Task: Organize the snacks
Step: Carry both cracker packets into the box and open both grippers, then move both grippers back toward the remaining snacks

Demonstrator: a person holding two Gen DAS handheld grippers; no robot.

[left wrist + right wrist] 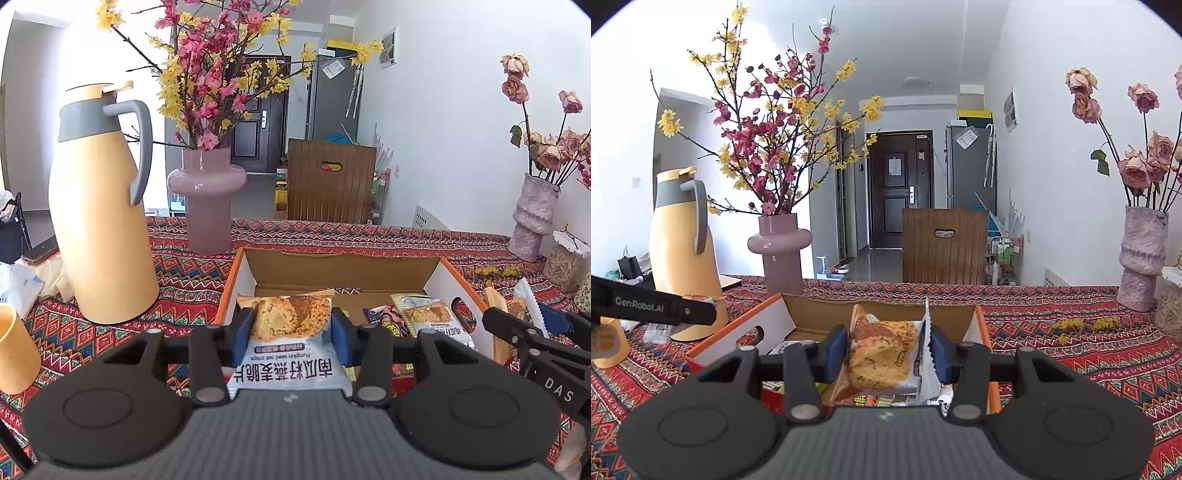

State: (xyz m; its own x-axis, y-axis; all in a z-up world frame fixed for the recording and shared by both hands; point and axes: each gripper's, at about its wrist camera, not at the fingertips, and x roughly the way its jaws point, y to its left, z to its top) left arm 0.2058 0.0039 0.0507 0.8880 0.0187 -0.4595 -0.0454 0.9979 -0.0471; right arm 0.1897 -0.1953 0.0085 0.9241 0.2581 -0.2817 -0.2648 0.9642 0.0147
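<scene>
1. Nearest the left wrist camera, the left gripper [291,330] had its jaws closed partway on a pumpkin seed oat crisp packet [290,332], the blue pads [242,336] pressing both side edges.
2. That packet hung at the near edge of the cardboard box [243,273], its printed end toward the camera.
3. The right gripper [888,354] had its jaws pinching a second crisp packet [881,352], which stood on edge above the same box [775,321].
4. Count of gripped packets: two, one per gripper.
5. Loose packets on the box floor, left wrist view: one further crisp packet [428,317] and one dark packet [384,319]; any others could not be told apart.
6. Vases on the worktop [192,273]: two, a pink vase [207,201] with red and yellow blossom and a mottled vase [533,218] with dried roses.
7. One yellow thermos jug [103,221] stood left of the box; one yellow cup [16,350] stood nearer the camera.
8. Only the left wrist view showed the box floor and the right gripper's arm [532,339] at the right edge.
9. Only the right wrist view showed the left gripper's arm [653,304] and yellow petals [1082,325] scattered on the cloth.
</scene>
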